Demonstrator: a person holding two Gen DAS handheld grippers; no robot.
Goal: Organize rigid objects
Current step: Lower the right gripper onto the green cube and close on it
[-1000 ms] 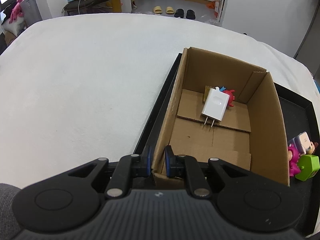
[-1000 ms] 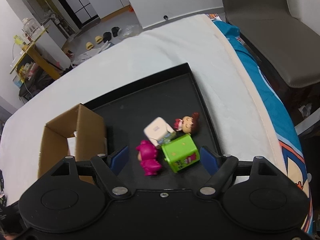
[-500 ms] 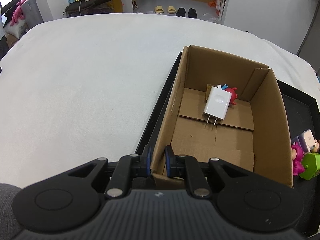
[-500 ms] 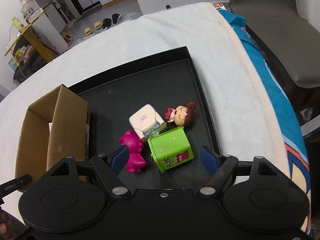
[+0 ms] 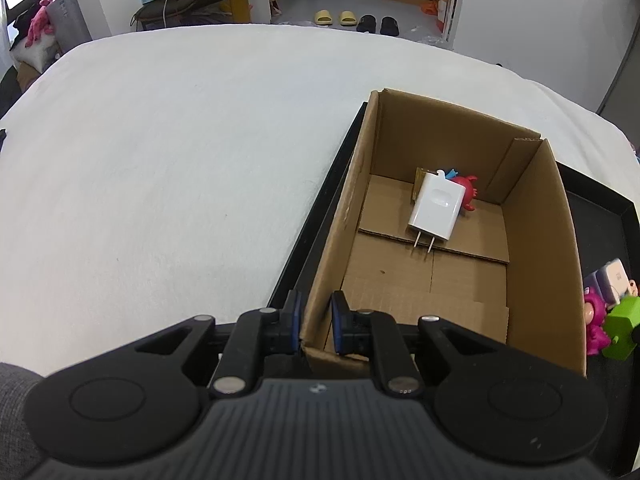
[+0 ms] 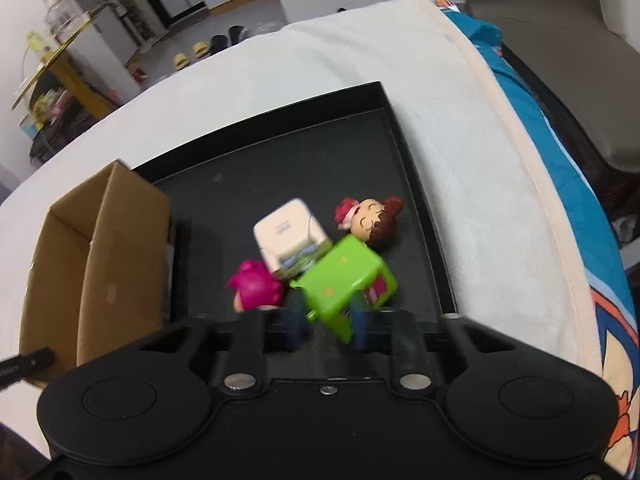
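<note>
Much of the right-wrist view is smeared by blur, so the print on the green box (image 6: pixel 346 276) and on the white cube (image 6: pixel 289 231) just beyond it cannot be read. In the left-wrist view the same cluster of toys is cut off at the 3 o'clock edge, and a red figure (image 5: pixel 466 192) in the cardboard box (image 5: pixel 536 248) is half hidden behind the white charger (image 5: pixel 438 210), as is a yellowish item under it.

A wide white cloth (image 5: pixel 180 168) covers the surface; a black tray (image 6: pixel 280 160) lies on it, with the open cardboard box standing in the tray's 9 o'clock part as the right wrist sees it. Beyond the cloth, toward 12 o'clock, a grey floor with slippers (image 5: pixel 331 18) and a cluttered bench show. At 2 o'clock in the right-wrist view sits a grey chair (image 6: pixel 560 40).

The left gripper (image 5: pixel 316 326) is pinched narrow on the near corner of the cardboard box, one blue pad outside the wall and one inside. The right gripper (image 6: pixel 326 322) has just been closing, and its jaws now clamp the near lower edge of the green box, which is tipped. A pink figure (image 6: pixel 256 290) stands at its 9 o'clock and a brown-haired doll (image 6: pixel 372 218) lies at its 1 o'clock.
</note>
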